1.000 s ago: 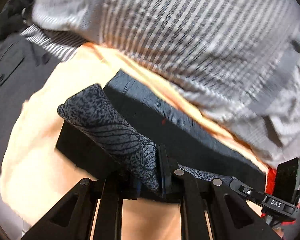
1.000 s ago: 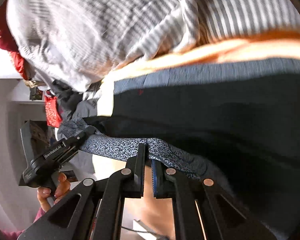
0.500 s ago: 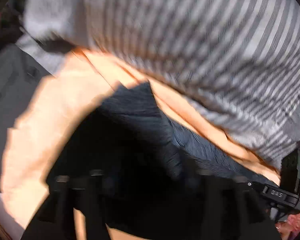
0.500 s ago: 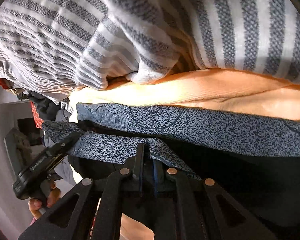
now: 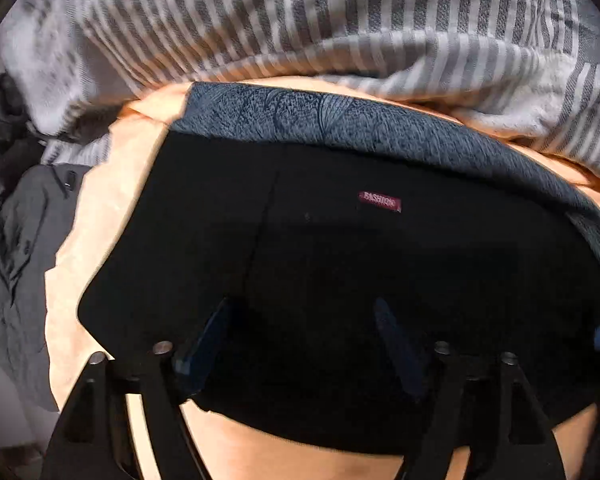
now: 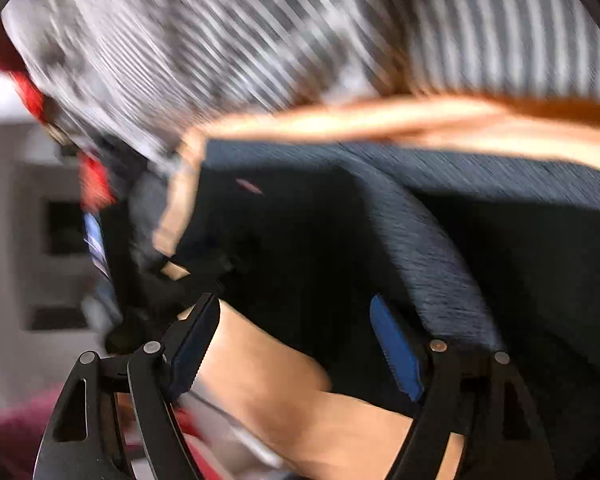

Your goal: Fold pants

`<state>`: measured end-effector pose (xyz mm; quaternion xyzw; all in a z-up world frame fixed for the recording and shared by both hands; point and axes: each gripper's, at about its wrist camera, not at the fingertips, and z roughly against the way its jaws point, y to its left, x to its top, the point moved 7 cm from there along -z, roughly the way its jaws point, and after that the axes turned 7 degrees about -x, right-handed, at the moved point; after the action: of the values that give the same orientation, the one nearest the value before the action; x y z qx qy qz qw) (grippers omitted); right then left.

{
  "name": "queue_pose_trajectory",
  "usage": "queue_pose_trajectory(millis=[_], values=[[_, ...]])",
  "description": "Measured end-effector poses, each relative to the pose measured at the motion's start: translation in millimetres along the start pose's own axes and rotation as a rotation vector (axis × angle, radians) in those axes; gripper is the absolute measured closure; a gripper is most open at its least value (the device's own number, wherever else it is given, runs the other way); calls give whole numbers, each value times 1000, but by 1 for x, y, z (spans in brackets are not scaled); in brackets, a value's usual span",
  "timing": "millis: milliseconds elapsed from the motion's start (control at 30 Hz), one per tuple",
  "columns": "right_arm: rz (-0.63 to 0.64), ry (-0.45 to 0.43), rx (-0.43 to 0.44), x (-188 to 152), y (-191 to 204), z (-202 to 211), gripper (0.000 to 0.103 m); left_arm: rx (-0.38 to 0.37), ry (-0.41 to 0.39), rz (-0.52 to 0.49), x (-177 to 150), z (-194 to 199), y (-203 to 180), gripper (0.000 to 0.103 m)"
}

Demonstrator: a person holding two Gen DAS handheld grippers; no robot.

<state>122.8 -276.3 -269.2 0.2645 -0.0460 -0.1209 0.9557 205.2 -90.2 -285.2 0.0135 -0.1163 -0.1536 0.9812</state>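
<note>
The black pants (image 5: pixel 340 264) lie folded on a peach surface (image 5: pixel 100 220), with a red label (image 5: pixel 380 201) facing up and a blue-grey patterned band (image 5: pixel 320 120) along their far edge. My left gripper (image 5: pixel 302 308) points down over the black cloth. Its jaws are opening, and the pants lie below the gap with no pad pressing on them. The right wrist view is blurred. My right gripper (image 6: pixel 294 304) hangs over the pants' near edge (image 6: pixel 300 240) with its jaws opening too. A patterned strip (image 6: pixel 432 260) runs past its right finger, and nothing is pinched.
A grey-and-white striped cloth (image 5: pixel 340 20) is heaped along the far side, partly over the peach surface. A dark grey buttoned garment (image 5: pixel 16 260) lies crumpled at the left. Red fabric (image 6: pixel 94 180) shows at the left of the right wrist view.
Both grippers were shut on the patterned edge of the pants and have let go, their jaws now wide. The left gripper has dropped closer to the black cloth, which now lies flat.
</note>
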Motion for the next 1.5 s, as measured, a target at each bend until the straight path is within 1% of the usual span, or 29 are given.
queue_pose_trajectory(millis=[33,67,100,167,200,233,267,333,400,467,500,533,600,633,700,767,867,900,933,967,1000,1033,1067,1200,1267,1333,1433,1500], values=[[-10,5,-15,-2,-7,-2,33,7,3,-4,-2,1,0,21],[-34,-1,-13,-2,-12,1,37,11,15,-9,-3,3,1,21],[-52,-19,8,-2,-13,8,38,13,30,-14,-4,7,0,21],[-71,-78,38,-8,-14,32,35,-16,38,-31,-8,22,-7,21],[-75,-110,32,-14,-16,45,28,-43,35,-41,-11,32,-13,21],[-80,-134,23,-21,-20,55,26,-75,36,-55,-16,41,-22,21],[-91,-155,4,-31,-26,66,26,-108,40,-65,-21,46,-34,21],[-124,-176,-79,-54,-44,83,25,-210,55,-70,-33,62,-66,21],[-159,-190,-175,-85,-74,102,25,-318,86,-74,-48,71,-101,21],[-184,-206,-265,-117,-98,117,25,-420,127,-81,-65,82,-144,21],[-199,-213,-313,-134,-110,126,25,-481,156,-101,-75,85,-170,21],[-213,-219,-353,-147,-119,134,25,-510,173,-122,-83,88,-188,21],[-260,-223,-429,-182,-138,146,25,-554,198,-176,-98,93,-222,21],[-286,-224,-446,-197,-148,153,25,-582,209,-200,-106,96,-239,21],[-375,-235,-476,-234,-168,168,25,-628,239,-216,-117,94,-264,21],[-453,-253,-483,-261,-174,170,25,-626,265,-200,-125,86,-278,21],[-541,-258,-498,-293,-173,156,25,-635,296,-142,-129,75,-287,21],[-564,-265,-498,-303,-174,158,25,-630,300,-133,-130,70,-286,21],[-587,-275,-494,-312,-175,158,25,-614,305,-138,-130,65,-282,27],[-604,-286,-498,-321,-175,159,25,-607,305,-146,-131,59,-282,37],[-615,-295,-507,-328,-176,160,25,-603,305,-159,-133,58,-285,63],[-629,-300,-514,-335,-178,160,25,-598,318,-174,-136,60,-286,84],[-653,-305,-517,-345,-182,162,25,-598,324,-181,-138,60,-288,90],[-722,-326,-524,-369,-199,166,25,-596,247,-243,-136,74,-297,90],[-726,-327,-546,-380,-208,169,25,-596,224,-267,-135,81,-302,90],[-710,-330,-543,-384,-214,169,25,-590,217,-278,-134,85,-304,90],[-664,-321,-493,-383,-220,159,25,-574,230,-264,-134,82,-298,90],[-651,-314,-457,-381,-225,152,25,-552,226,-274,-134,81,-295,90]])
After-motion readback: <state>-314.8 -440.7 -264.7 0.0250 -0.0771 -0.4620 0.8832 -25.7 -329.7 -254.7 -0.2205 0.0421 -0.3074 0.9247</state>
